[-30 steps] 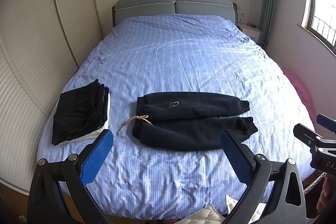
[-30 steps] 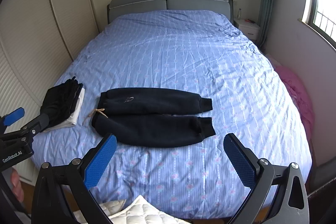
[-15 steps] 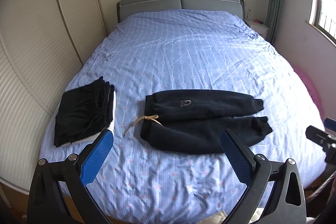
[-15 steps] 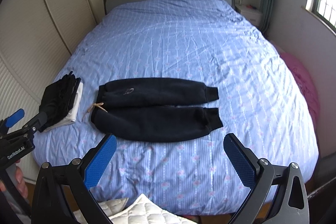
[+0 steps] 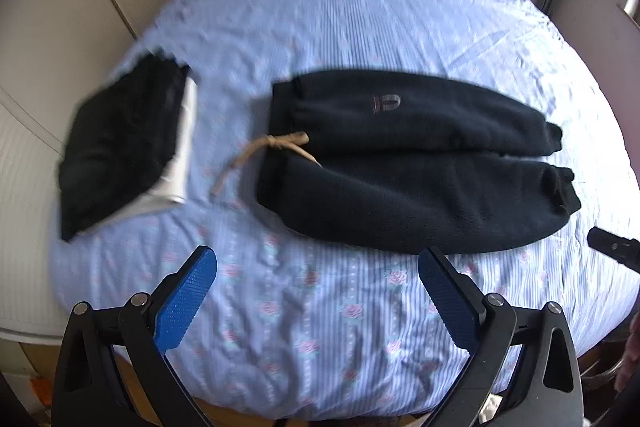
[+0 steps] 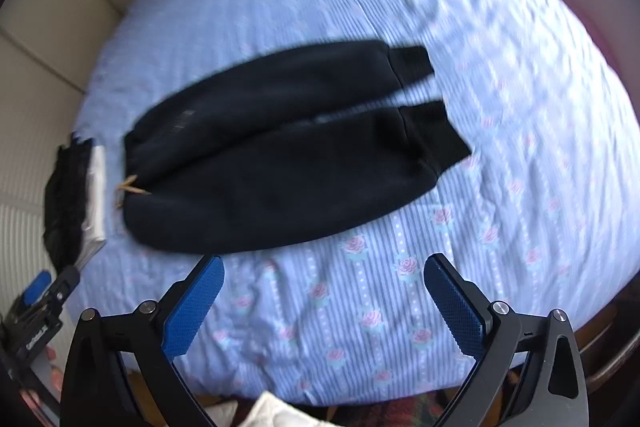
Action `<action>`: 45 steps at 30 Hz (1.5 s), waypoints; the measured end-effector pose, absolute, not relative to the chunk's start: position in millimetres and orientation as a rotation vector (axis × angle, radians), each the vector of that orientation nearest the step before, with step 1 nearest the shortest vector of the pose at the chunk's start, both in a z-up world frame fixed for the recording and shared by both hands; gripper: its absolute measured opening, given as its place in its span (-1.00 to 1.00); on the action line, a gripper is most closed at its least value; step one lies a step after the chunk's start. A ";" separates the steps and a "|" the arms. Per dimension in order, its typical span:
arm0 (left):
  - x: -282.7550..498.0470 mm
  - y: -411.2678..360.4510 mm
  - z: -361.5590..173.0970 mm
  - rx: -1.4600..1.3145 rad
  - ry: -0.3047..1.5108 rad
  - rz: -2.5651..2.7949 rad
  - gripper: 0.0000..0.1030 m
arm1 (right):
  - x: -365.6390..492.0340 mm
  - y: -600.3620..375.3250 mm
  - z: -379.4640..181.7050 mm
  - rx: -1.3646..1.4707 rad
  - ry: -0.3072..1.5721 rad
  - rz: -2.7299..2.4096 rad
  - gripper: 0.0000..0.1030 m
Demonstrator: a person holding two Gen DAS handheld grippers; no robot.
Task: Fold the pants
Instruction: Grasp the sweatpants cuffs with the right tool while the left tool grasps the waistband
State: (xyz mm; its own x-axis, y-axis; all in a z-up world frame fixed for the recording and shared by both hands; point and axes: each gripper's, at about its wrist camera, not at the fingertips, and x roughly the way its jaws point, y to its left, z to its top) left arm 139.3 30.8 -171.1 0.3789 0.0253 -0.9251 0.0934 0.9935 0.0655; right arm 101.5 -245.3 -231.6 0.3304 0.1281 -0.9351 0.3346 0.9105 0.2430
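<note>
Blue floral bedding (image 5: 360, 27) fills both views. Black pants (image 5: 416, 163) lie mid-frame, long axis left-right, waistband left, cuffs (image 6: 432, 107) right, just beyond both grippers. Left gripper (image 5: 316, 263) and right gripper (image 6: 324, 267) gape empty, the left nearer the waistband, I'd judge.

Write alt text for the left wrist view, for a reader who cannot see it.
Black pants lie flat and unfolded on a blue floral bedsheet, legs side by side, tan drawstring trailing from the waist. The open left tongs hover over the sheet just short of them, holding nothing. A folded dark clothes pile sits left of the pants; the picture is slightly blurred.
</note>
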 end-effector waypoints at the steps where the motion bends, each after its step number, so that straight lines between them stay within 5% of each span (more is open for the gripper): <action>1: 144.9 30.2 -180.3 0.109 1.198 -0.041 0.99 | 104.8 -247.3 -239.8 0.450 1.251 -0.145 0.91; 18: 212.7 36.7 -327.4 -0.251 1.534 0.037 0.77 | 156.0 -278.4 -362.7 0.565 1.421 -0.261 0.44; 21: 217.7 35.4 -337.5 -0.308 1.562 0.004 0.26 | 160.7 -281.9 -373.0 0.604 1.432 -0.266 0.21; 23: 220.7 35.0 -337.3 -0.350 1.567 -0.017 -0.26 | 163.2 -279.4 -368.6 0.580 1.421 -0.256 -0.27; 26: 222.2 33.1 -321.3 -0.323 1.528 -0.020 -0.64 | 162.9 -277.4 -355.4 0.548 1.407 -0.226 -0.65; 36: 201.5 34.4 -232.3 -0.160 1.365 -0.078 -0.76 | 125.0 -272.6 -265.7 0.584 1.327 -0.053 -0.71; 45: 166.7 38.8 -203.3 -0.117 1.401 -0.072 -0.76 | 88.0 -261.8 -242.0 0.659 1.467 0.027 -0.71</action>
State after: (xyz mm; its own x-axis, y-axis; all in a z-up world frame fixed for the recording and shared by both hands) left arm 166.7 38.8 -203.3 0.1685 -0.1194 -0.9784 -0.0189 0.9921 -0.1243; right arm 88.0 -261.8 -242.0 0.1362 0.4043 -0.9044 0.3709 0.8257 0.4250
